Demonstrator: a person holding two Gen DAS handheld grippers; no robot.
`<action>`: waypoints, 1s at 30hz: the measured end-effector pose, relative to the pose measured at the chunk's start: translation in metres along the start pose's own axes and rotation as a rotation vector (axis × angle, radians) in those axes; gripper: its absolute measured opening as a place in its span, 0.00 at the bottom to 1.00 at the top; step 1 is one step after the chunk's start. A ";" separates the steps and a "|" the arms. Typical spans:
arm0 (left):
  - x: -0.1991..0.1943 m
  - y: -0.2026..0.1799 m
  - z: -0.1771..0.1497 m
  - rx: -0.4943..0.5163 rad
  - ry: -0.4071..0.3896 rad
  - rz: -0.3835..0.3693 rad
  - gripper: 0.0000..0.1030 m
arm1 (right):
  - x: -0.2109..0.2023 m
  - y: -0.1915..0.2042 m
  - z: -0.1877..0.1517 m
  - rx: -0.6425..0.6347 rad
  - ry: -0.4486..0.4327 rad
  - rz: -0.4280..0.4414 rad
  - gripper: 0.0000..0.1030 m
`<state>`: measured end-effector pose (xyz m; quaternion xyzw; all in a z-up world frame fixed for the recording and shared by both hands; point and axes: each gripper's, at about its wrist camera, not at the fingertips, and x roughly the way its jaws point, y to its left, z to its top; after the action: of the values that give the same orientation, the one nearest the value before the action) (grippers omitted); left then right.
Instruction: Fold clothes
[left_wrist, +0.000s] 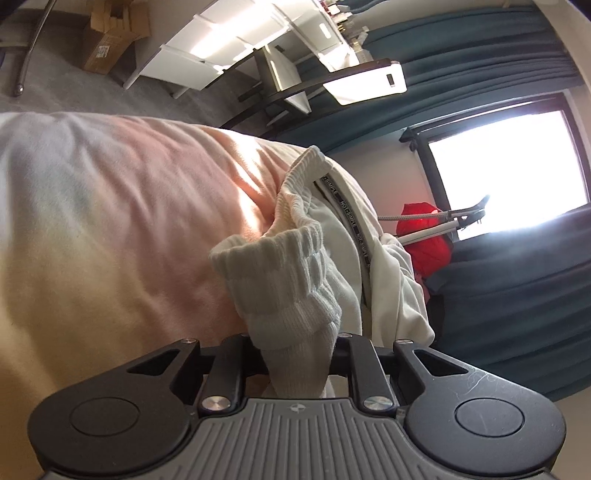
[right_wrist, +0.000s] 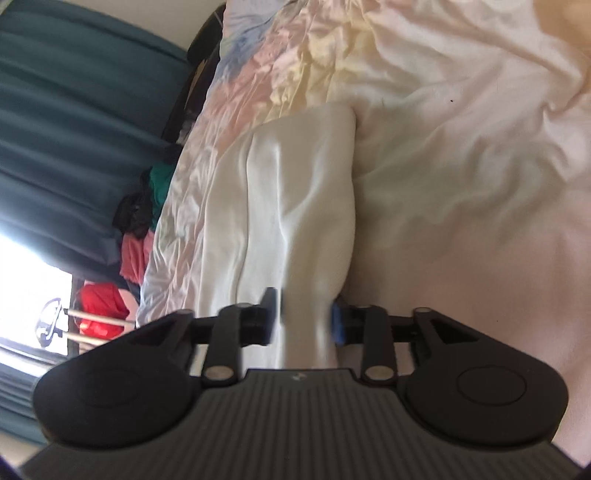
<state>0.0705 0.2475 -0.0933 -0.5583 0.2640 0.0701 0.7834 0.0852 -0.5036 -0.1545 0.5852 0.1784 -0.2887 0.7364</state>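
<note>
White garment (right_wrist: 295, 206) is laid on the bed (right_wrist: 461, 147), long axis running away from the right tongs (right_wrist: 303, 317) toward the bed's far part, its far end squared off. Right tongs are seen parted, cloth lying between the pads, which are not clearly pressed on it; the view is blurred. In the left wrist view the ribbed cuff (left_wrist: 280, 280) of the same garment is clenched in the left tongs (left_wrist: 295, 365), bunched upward, with a ribbed waistband (left_wrist: 303, 184) and a dark printed stripe (left_wrist: 347, 221) running away beyond it. Stripe and ribbing are seen only in the left view; the smooth flat stretch only in the right. A red cloth (left_wrist: 428, 236) is seen beside the bed near the window (left_wrist: 509, 162), in both views; teal curtains (right_wrist: 74, 122) too.
</note>
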 end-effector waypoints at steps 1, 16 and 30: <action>-0.002 0.004 0.001 -0.016 0.008 -0.001 0.24 | 0.003 -0.002 0.002 0.014 -0.011 0.006 0.52; 0.025 0.043 -0.012 -0.268 0.078 -0.038 0.58 | 0.065 -0.027 0.067 -0.014 -0.131 0.158 0.67; 0.023 0.019 -0.026 -0.116 -0.067 0.022 0.10 | 0.046 -0.023 0.088 -0.148 -0.369 0.055 0.06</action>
<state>0.0741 0.2268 -0.1270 -0.5971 0.2394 0.1127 0.7573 0.0992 -0.6022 -0.1778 0.4715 0.0450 -0.3567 0.8053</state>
